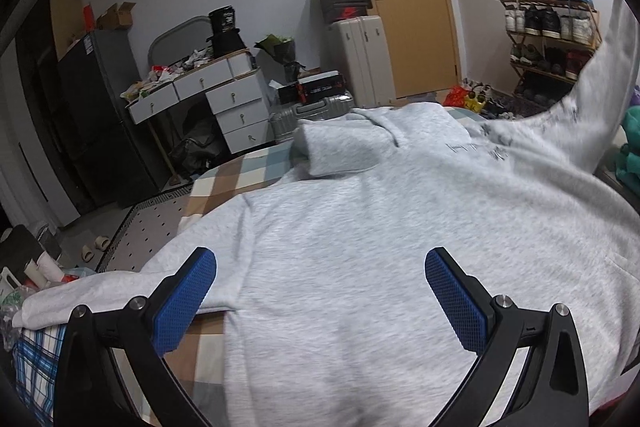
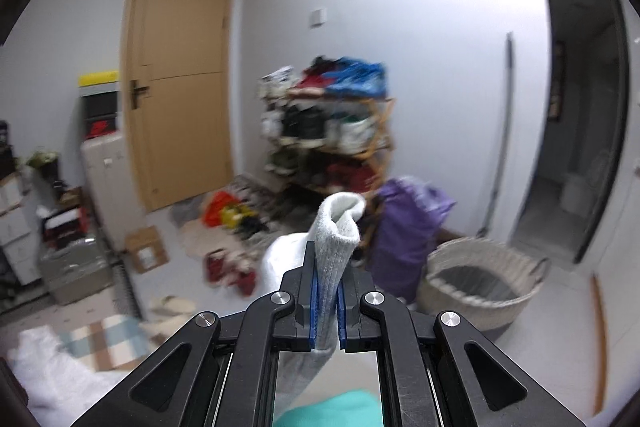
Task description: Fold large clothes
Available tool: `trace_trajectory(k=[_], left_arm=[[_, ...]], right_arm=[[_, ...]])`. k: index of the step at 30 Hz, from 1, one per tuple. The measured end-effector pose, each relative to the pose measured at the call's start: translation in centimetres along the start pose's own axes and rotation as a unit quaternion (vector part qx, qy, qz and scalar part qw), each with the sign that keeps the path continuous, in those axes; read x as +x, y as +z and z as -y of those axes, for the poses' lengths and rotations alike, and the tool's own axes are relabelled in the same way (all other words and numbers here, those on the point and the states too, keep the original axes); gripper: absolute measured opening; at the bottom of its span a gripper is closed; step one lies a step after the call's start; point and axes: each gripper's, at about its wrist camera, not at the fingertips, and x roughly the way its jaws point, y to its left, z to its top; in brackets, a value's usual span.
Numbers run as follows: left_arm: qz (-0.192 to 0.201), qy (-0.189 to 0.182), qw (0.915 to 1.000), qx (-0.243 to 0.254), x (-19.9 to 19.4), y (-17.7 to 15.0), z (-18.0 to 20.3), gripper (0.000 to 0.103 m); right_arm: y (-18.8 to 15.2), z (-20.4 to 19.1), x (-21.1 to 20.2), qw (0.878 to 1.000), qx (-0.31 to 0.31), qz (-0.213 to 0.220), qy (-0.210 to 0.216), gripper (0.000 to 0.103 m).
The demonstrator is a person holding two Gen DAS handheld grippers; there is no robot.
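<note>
One grey sweatshirt (image 1: pixel 360 227) fills the middle and lower part of the left wrist view, spread flat on a checked bed (image 1: pixel 224 187), probably so it can be folded there. Its sleeve (image 1: pixel 600 87) rises at the right edge because the right gripper (image 2: pixel 327 287), jaws clamped tight on the ribbed cuff (image 2: pixel 336 227), holds it up, likely to swing it across the body. The left gripper (image 1: pixel 320 291) hangs over the hem, jaws wide, holding nothing.

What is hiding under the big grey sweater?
A checked bedcover peeks out beside the grey sweater. Anything else under the sweater is covered, so it cannot be seen.
</note>
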Motion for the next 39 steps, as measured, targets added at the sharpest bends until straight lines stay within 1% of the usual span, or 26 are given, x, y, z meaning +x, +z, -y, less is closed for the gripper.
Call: trace_trajectory(k=[2, 5, 7, 11, 14, 15, 16, 17, 18, 19, 20, 21, 22, 23, 24, 25, 26, 27, 28, 29, 31, 33, 35, 37, 38, 39], left_arm=[[0.001, 0.005, 0.9999, -0.01, -0.2, -0.1, -1.1, 0.102], [0.003, 0.015, 0.9993, -0.035, -0.3, -0.1, -3.0, 0.102], [0.003, 0.022, 0.9985, -0.05, -0.3, -0.1, -4.2, 0.102], [0.004, 0.044, 0.9947, -0.093, -0.3, -0.3, -7.6, 0.102], [0.013, 0.056, 0.9878, -0.145, -1.0, -0.6, -10.9, 0.102], [0.017, 0.059, 0.9843, -0.165, -1.2, -0.7, -11.8, 0.102], [0.029, 0.063, 0.9785, -0.194, -1.9, -1.0, -13.1, 0.102], [0.038, 0.068, 0.974, -0.213, -2.4, -1.2, -13.8, 0.102], [0.047, 0.076, 0.969, -0.23, -3.0, -1.4, -14.7, 0.102], [0.054, 0.085, 0.9648, -0.243, -3.4, -1.6, -15.5, 0.102], [0.062, 0.097, 0.9596, -0.257, -4.0, -1.9, -16.3, 0.102], [0.066, 0.102, 0.9563, -0.266, -4.2, -2.1, -16.9, 0.102], [0.069, 0.104, 0.9527, -0.277, -4.2, -2.3, -17.4, 0.102], [0.071, 0.104, 0.9468, -0.296, -4.5, -2.6, -18.2, 0.102], [0.072, 0.104, 0.9432, -0.307, -4.4, -2.8, -18.6, 0.102], [0.075, 0.105, 0.9386, -0.32, -4.6, -3.0, -19.0, 0.102], [0.081, 0.108, 0.9339, -0.331, -4.7, -3.2, -19.2, 0.102], [0.084, 0.11, 0.9323, -0.334, -4.6, -3.1, -19.3, 0.102], [0.086, 0.11, 0.9317, -0.335, -4.4, -3.1, -19.4, 0.102], [0.085, 0.111, 0.9326, -0.333, -4.1, -2.9, -19.3, 0.102], [0.081, 0.104, 0.9371, -0.323, -3.7, -2.8, -18.9, 0.102], [0.076, 0.097, 0.9409, -0.315, -3.1, -2.5, -18.4, 0.102], [0.074, 0.093, 0.9456, -0.303, -2.6, -2.1, -17.8, 0.102], [0.079, 0.094, 0.9484, -0.293, -2.6, -2.0, -17.9, 0.102], [0.08, 0.093, 0.9496, -0.288, -2.4, -1.9, -17.7, 0.102], [0.08, 0.093, 0.9504, -0.286, -2.4, -1.9, -17.8, 0.102]], right_arm=[[-0.5, -2.4, -1.0, 0.999, -0.018, 0.0, 0.033, 0.006], [-0.9, -6.9, -3.3, 0.995, -0.052, 0.013, 0.089, 0.006], [-0.9, -10.3, -5.5, 0.988, -0.071, 0.027, 0.131, 0.007], [-0.9, -17.2, -10.4, 0.97, -0.089, 0.042, 0.222, 0.007], [-2.1, -22.9, -13.6, 0.95, -0.09, 0.039, 0.297, 0.007], [-3.0, -25.3, -14.5, 0.94, -0.09, 0.029, 0.328, 0.007], [-4.0, -27.0, -15.0, 0.931, -0.09, 0.019, 0.353, 0.007], [-5.1, -28.9, -15.5, 0.92, -0.088, 0.006, 0.381, 0.007], [-6.7, -31.1, -15.8, 0.906, -0.087, -0.014, 0.415, 0.007], [-8.0, -32.3, -15.9, 0.897, -0.086, -0.026, 0.432, 0.007], [-10.1, -34.3, -15.9, 0.887, -0.088, -0.045, 0.451, 0.007], [-12.6, -37.0, -15.6, 0.873, -0.088, -0.075, 0.474, 0.007], [-14.6, -38.7, -15.0, 0.863, -0.084, -0.103, 0.488, 0.007], [-16.8, -40.3, -14.3, 0.852, -0.077, -0.133, 0.5, 0.007], [-19.0, -41.3, -13.6, 0.843, -0.069, -0.16, 0.509, 0.007], [-22.7, -43.6, -13.0, 0.831, -0.069, -0.199, 0.515, 0.007], [-25.4, -45.2, -12.5, 0.825, -0.076, -0.221, 0.515, 0.007], [-28.6, -46.6, -12.0, 0.822, -0.086, -0.24, 0.51, 0.007], [-30.3, -47.7, -10.8, 0.819, -0.099, -0.261, 0.502, 0.007], [-32.5, -48.8, -10.2, 0.816, -0.106, -0.279, 0.495, 0.007], [-36.0, -50.1, -8.6, 0.813, -0.117, -0.312, 0.478, 0.007], [-38.7, -51.1, -7.7, 0.812, -0.131, -0.332, 0.461, 0.007], [-40.7, -51.5, -8.2, 0.807, -0.143, -0.339, 0.462, 0.008], [-42.0, -51.2, -9.5, 0.802, -0.171, -0.334, 0.465, 0.013], [-42.0, -50.6, -10.4, 0.8, -0.183, -0.33, 0.468, 0.015], [-42.1, -50.0, -11.1, 0.793, -0.197, -0.327, 0.475, 0.024]])
